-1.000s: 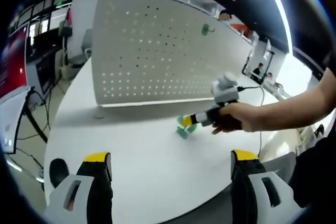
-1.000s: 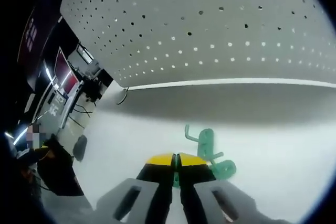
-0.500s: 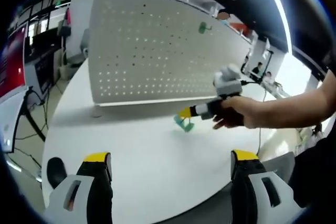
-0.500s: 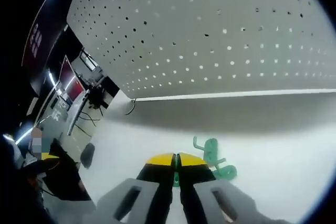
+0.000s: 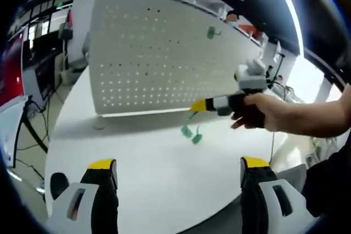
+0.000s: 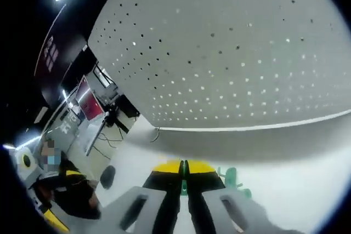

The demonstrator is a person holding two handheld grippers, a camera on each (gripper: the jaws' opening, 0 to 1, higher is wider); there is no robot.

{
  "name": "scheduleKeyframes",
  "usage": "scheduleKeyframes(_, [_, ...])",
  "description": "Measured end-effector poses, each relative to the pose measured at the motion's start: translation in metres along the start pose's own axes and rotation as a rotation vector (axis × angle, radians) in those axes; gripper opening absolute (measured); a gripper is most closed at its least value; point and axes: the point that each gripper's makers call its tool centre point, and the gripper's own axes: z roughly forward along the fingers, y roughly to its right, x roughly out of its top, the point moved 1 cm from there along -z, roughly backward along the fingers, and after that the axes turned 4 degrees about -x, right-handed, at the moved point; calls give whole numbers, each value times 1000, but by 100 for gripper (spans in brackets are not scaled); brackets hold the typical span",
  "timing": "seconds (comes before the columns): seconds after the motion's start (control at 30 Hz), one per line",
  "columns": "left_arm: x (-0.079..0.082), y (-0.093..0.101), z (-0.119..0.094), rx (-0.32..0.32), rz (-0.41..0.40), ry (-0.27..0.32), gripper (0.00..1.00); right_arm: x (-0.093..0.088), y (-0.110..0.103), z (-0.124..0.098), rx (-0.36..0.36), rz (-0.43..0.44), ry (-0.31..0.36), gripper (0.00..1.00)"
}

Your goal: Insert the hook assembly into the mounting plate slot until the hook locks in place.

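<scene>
While raised off the table point(image 5: 137, 157), right tongs point(image 6: 184, 169) clasp the green hook point(image 6: 233, 182).

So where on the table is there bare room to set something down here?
The white table is bare between the left gripper and the pegboard. It is crowded by the board's foot, where the right gripper holds a green hook.

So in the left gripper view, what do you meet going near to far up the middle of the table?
Bare round white tabletop → small green plastic hook hanging from the right claw → upright white perforated pegboard panel → second green hook mounted high on that panel.
</scene>
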Motion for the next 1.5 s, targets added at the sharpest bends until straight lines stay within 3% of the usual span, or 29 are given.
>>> scheduleKeyframes(0.2, [12,5,4,-19,-47,8,92,23,-27,-20,69,1,91,0])
scheduleKeyframes(0.4, [22,5,8,-19,-62,8,90,33,-52,-42,123,-7,154,0])
scheduleKeyframes(0.5, [30,6,10,-34,-97,26,87,38,-70,-53,194,-19,223,0])
scheduleKeyframes(0.63, [36,5,14,-38,-132,45,85,30,-73,-59,222,42,222,0])
scheduleKeyframes(0.97, [48,8,20,-50,-163,85,73,27,-98,-75,287,-5,287,0])
scheduleKeyframes(1.07, [49,14,22,-82,-181,90,65,24,-106,-78,309,-4,293,0])
scheduleKeyframes(1.17, [53,21,24,-142,-260,116,58,25,-114,-82,323,-10,310,0])
scheduleKeyframes(1.37, [57,25,24,-185,-304,141,47,26,-127,-88,344,-31,338,0])
scheduleKeyframes(1.5, [59,27,24,-202,-329,153,47,23,-130,-87,350,-30,335,0])
